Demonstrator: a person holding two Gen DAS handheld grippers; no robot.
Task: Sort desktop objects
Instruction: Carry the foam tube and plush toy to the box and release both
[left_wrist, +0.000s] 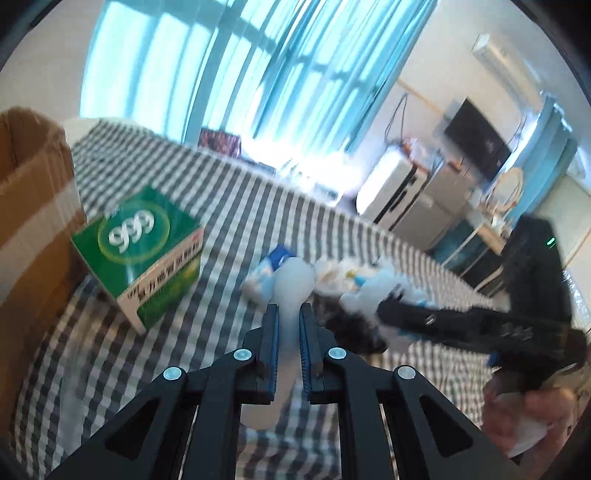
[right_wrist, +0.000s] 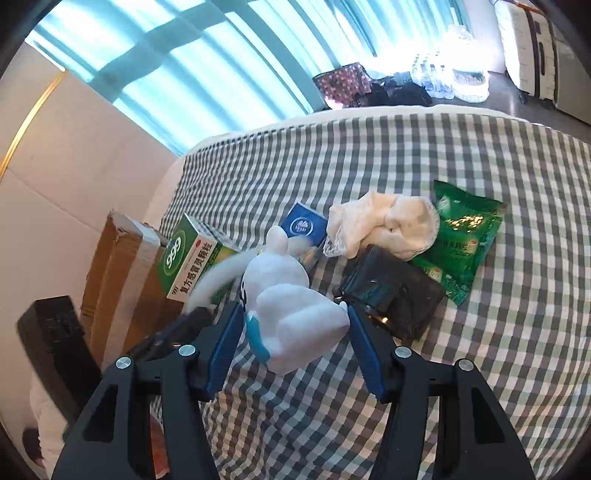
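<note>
The left gripper (left_wrist: 289, 314) is angled downward, jaws pinched almost shut on the plush toy's long ear (left_wrist: 291, 291), stretched lengthwise between them. The right gripper (right_wrist: 295, 317) is tilted down, jaws half-spread, clamped around the plush toy (right_wrist: 291, 310) above the checked cloth (right_wrist: 480, 332), beside the green box (right_wrist: 188, 258).

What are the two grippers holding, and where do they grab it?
The left gripper pinches a white spoon by its handle. The right gripper squeezes a white plush toy around its body.
</note>
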